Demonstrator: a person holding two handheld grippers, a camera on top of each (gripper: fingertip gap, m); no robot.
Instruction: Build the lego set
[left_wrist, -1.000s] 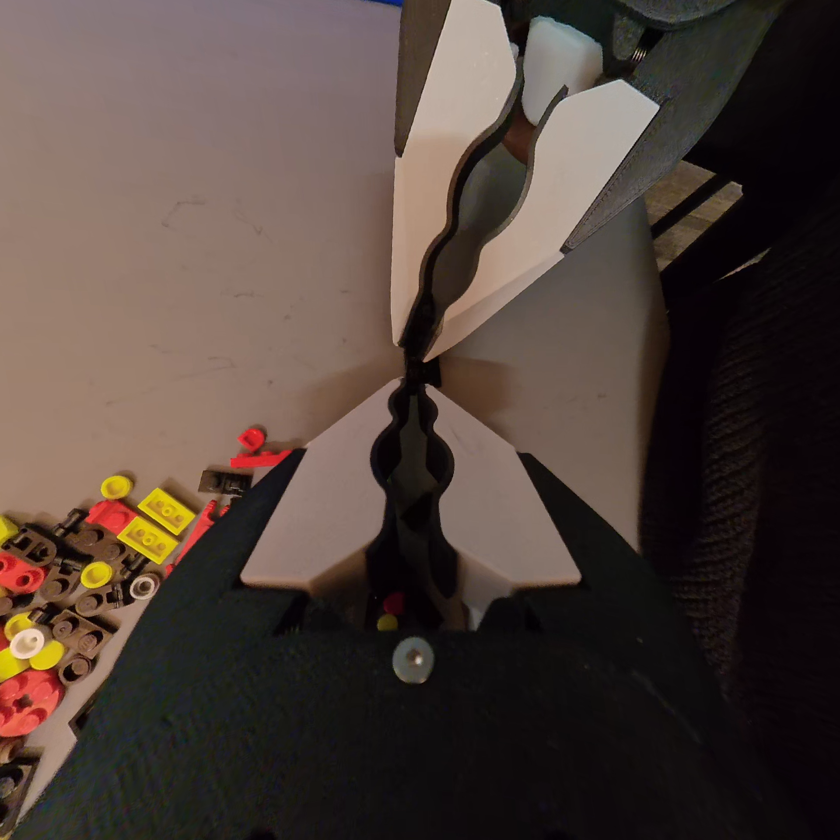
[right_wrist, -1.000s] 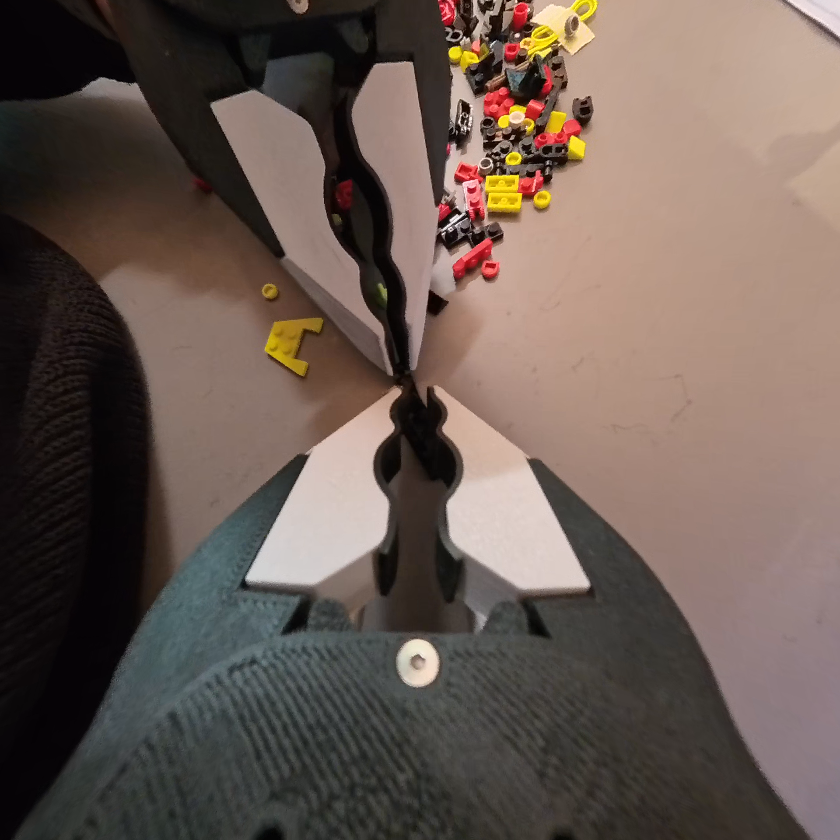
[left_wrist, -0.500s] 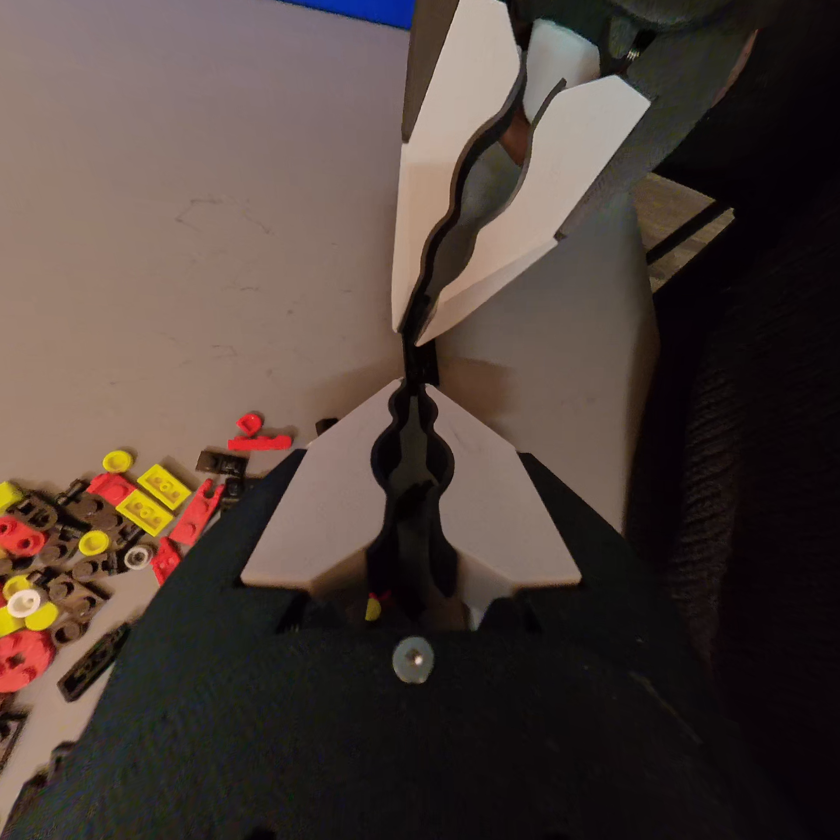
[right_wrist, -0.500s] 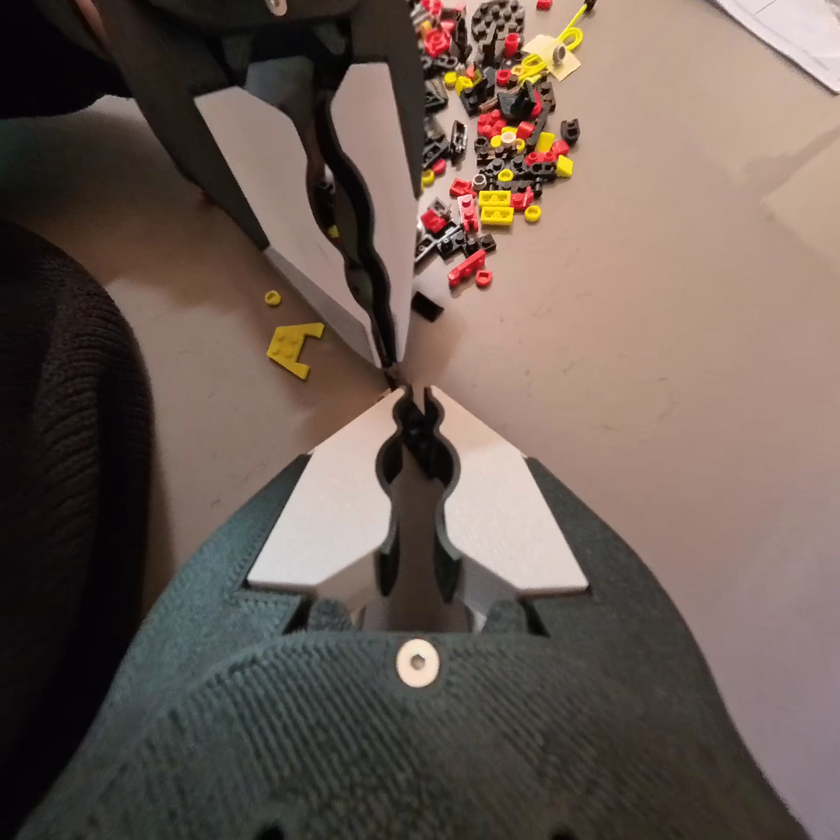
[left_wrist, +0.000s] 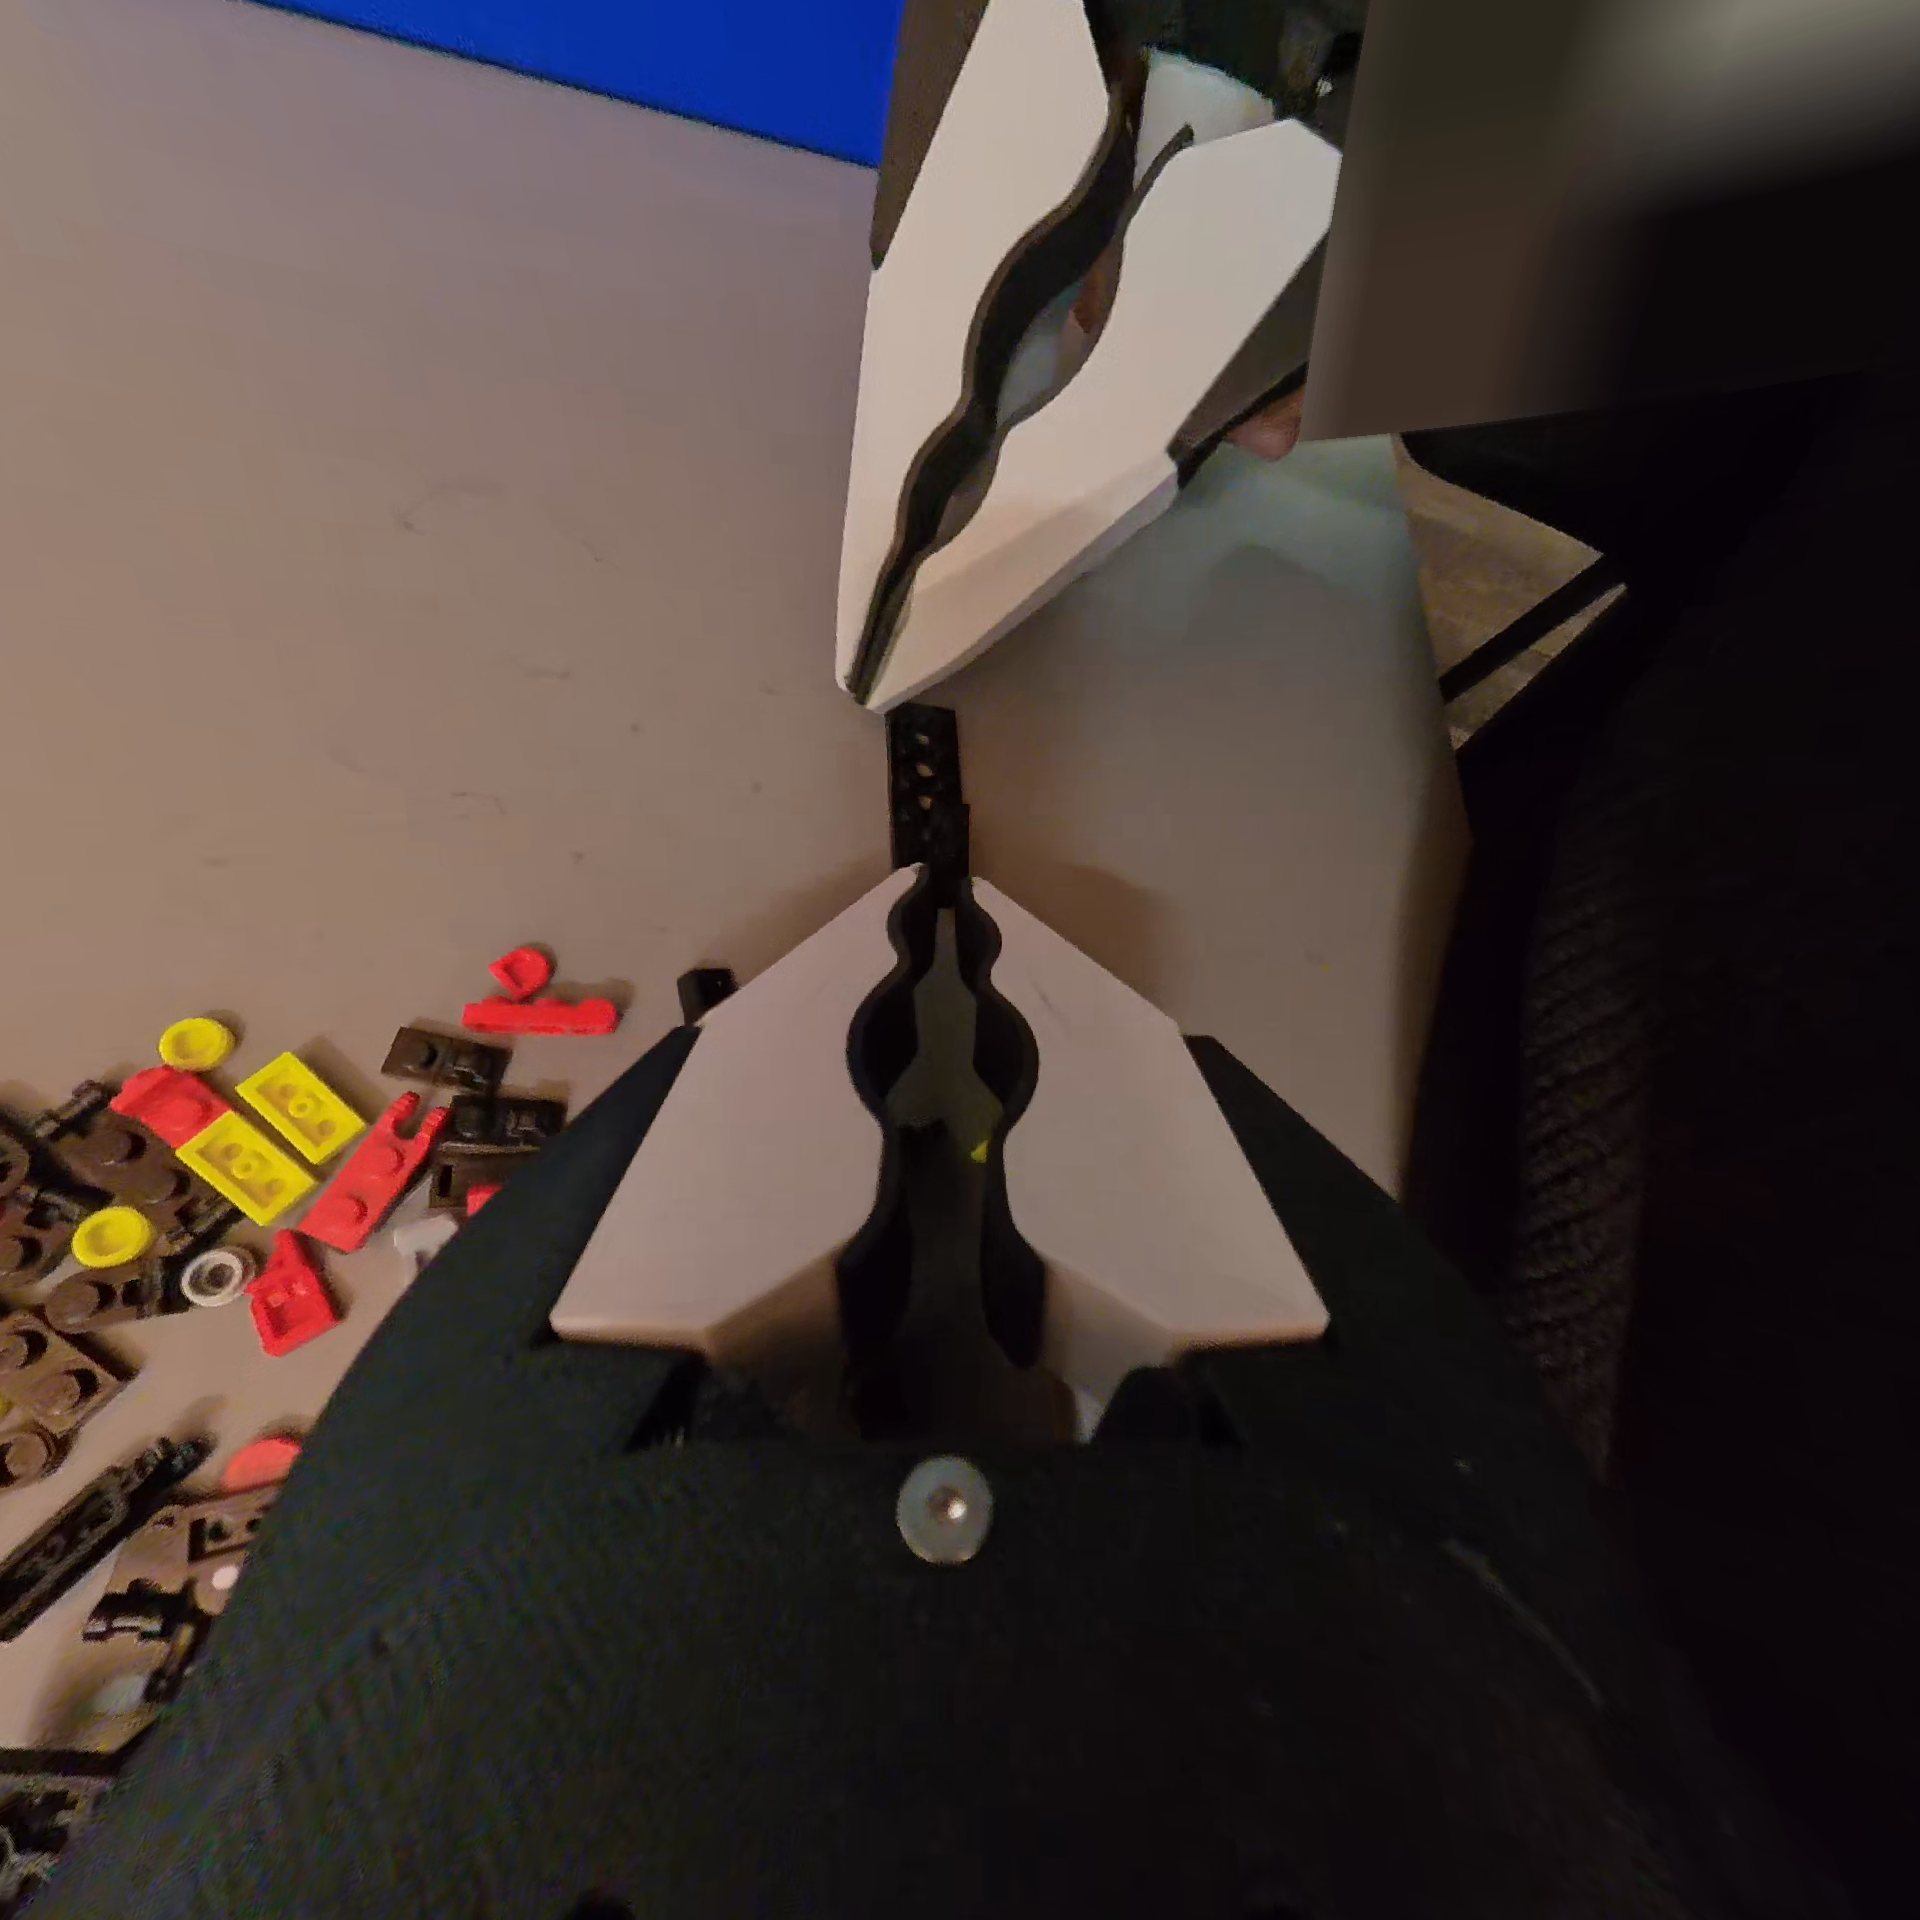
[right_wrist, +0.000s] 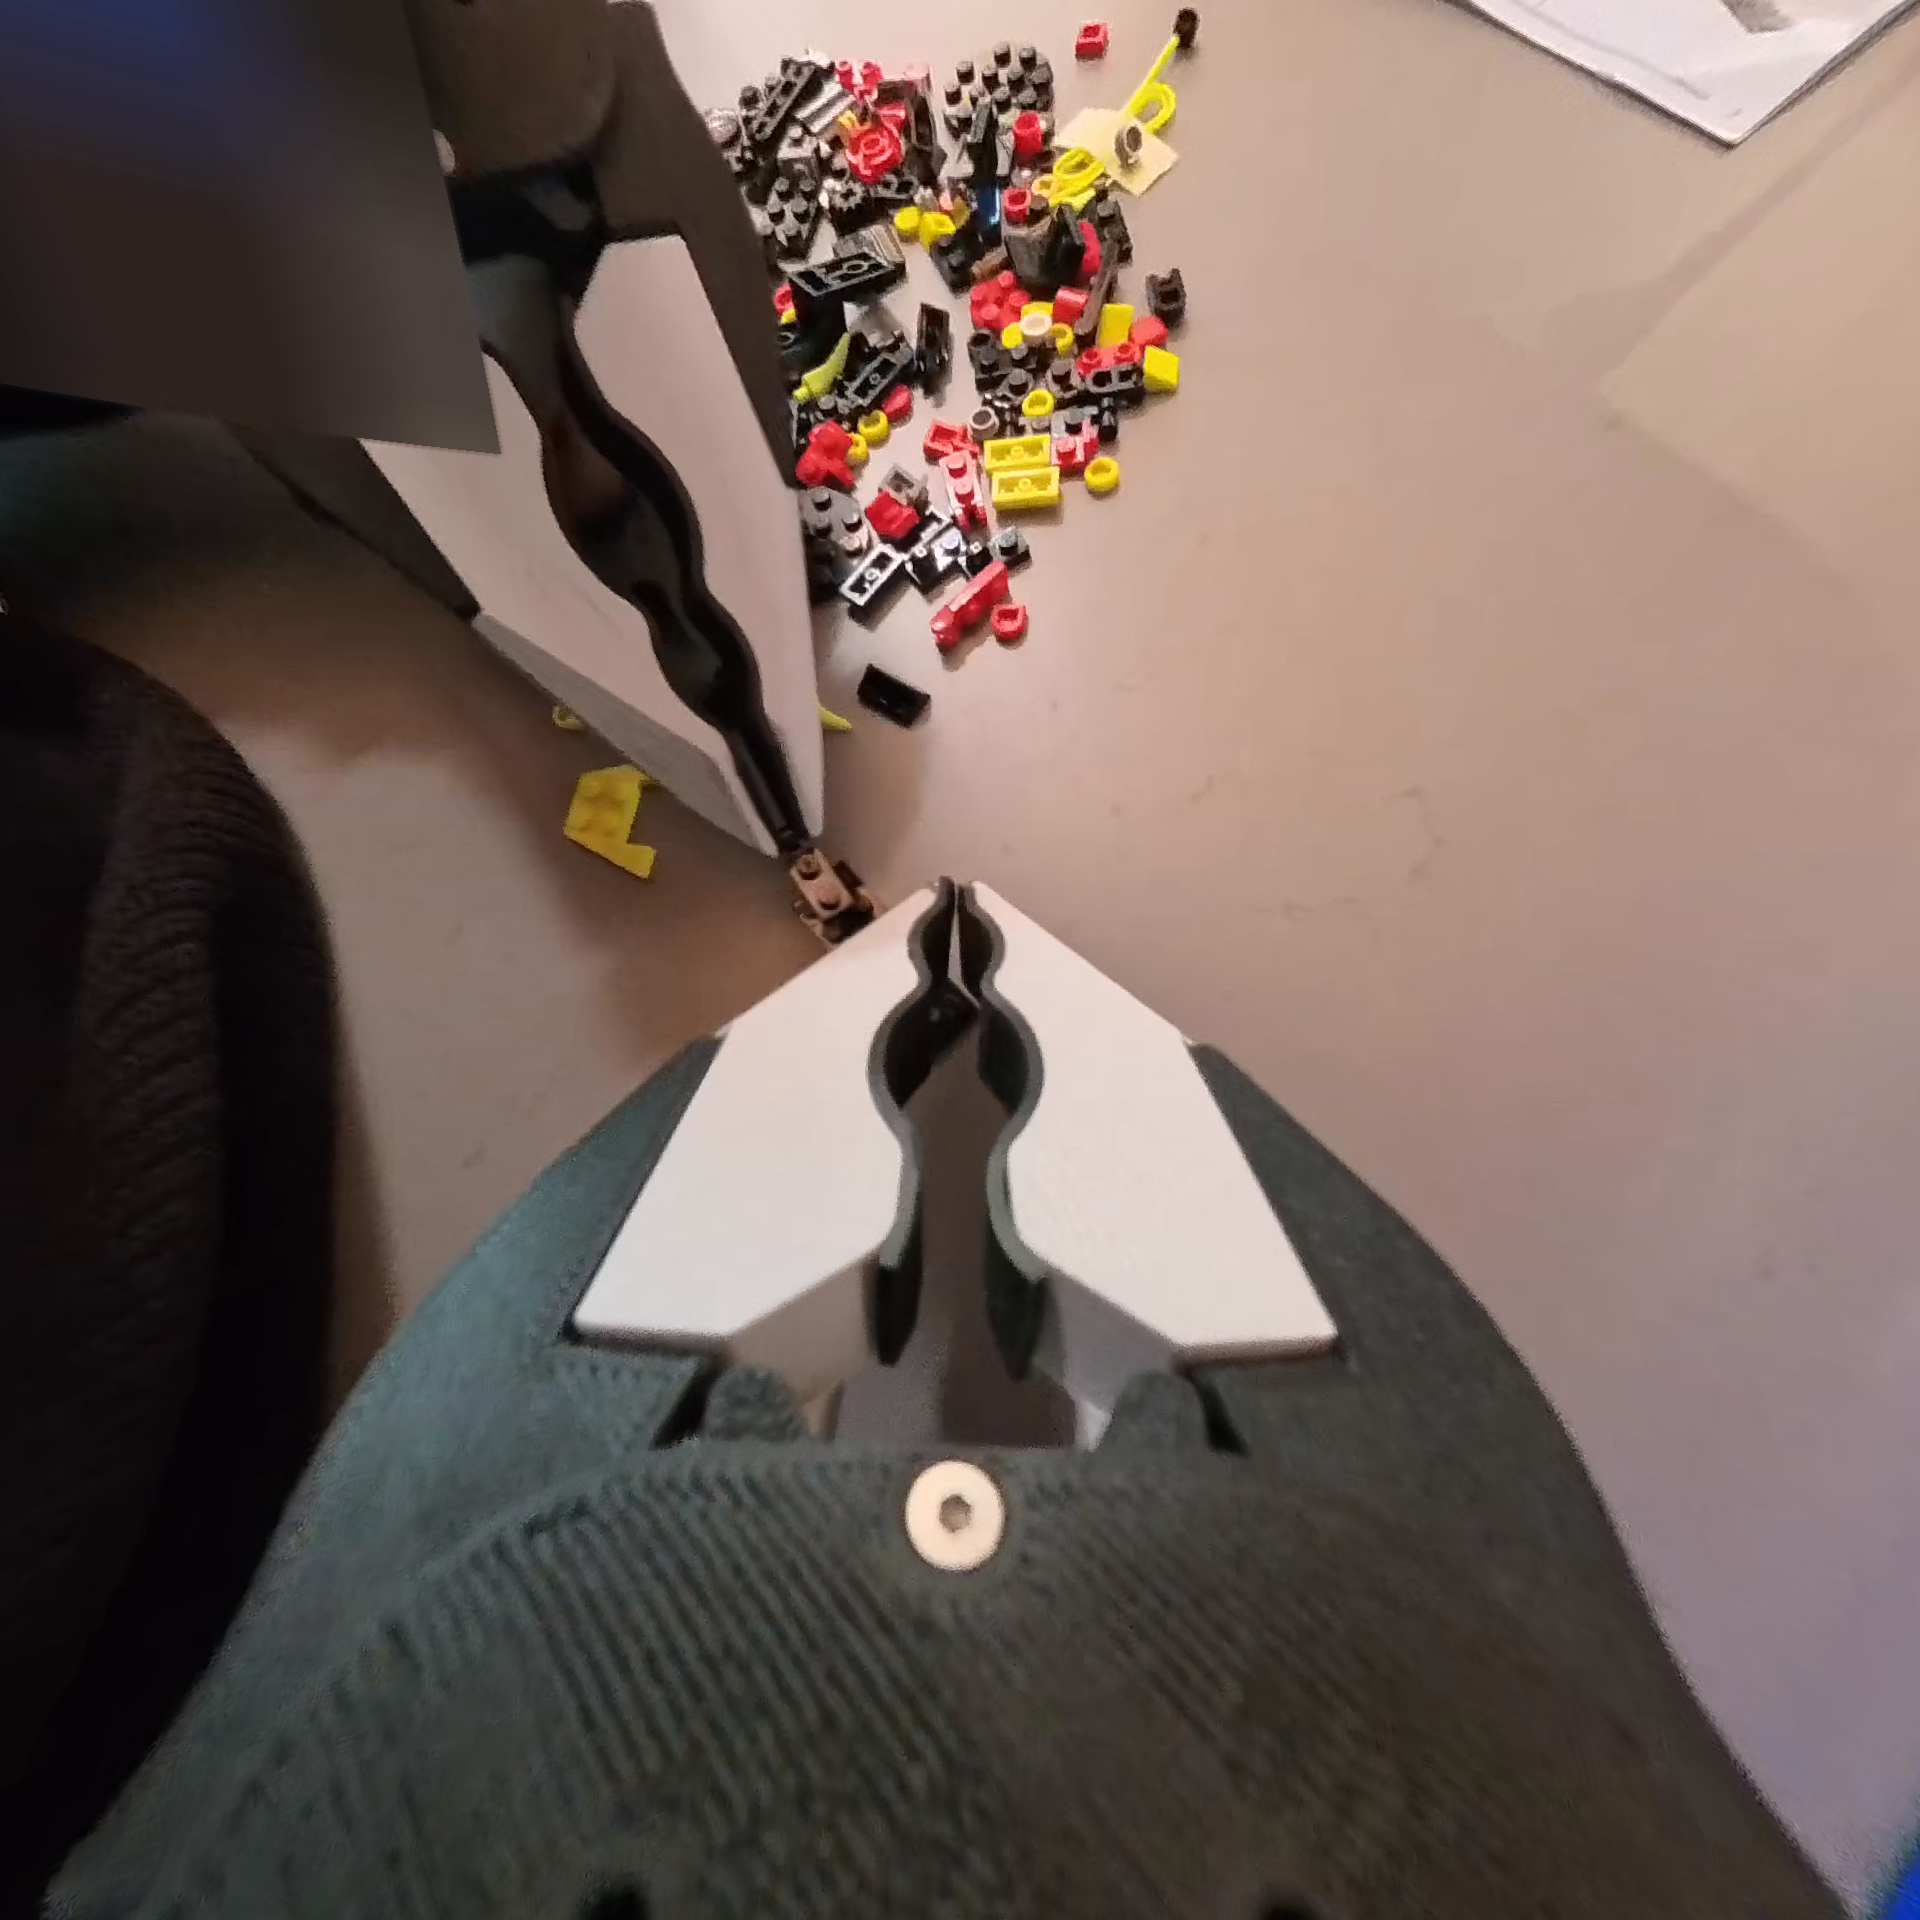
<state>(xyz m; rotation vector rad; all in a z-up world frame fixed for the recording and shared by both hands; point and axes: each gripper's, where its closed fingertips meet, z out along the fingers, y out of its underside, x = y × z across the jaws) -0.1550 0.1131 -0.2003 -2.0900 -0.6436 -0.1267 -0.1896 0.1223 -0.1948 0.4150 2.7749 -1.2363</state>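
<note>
My left gripper (left_wrist: 932, 888) is shut on a thin black lego piece (left_wrist: 925, 790) that sticks out past its tips. My right gripper (left_wrist: 871, 688) faces it, with its shut tips just above the far end of the piece. In the right wrist view my right gripper (right_wrist: 953, 888) is shut. A small dark bit shows just behind its tips, and I cannot tell what it is. There the left gripper (right_wrist: 790, 836) holds the piece (right_wrist: 829, 896), which ends just left of my right tips. Both grippers are held above the beige table (right_wrist: 1403, 831).
A pile of loose red, yellow and black lego parts (right_wrist: 987, 312) lies behind the left gripper, and also shows in the left wrist view (left_wrist: 260, 1143). A yellow wedge plate (right_wrist: 608, 821) and a small black brick (right_wrist: 894, 694) lie apart. A paper sheet (right_wrist: 1714, 52) lies at the far corner. A dark knitted sleeve (right_wrist: 156, 935) is at the table's near edge. The grippers' ends are close to 4 cm from one another.
The two grippers were tip to tip and have drawn apart. More of the black piece now shows beyond the left tips. The right jaws have narrowed.
</note>
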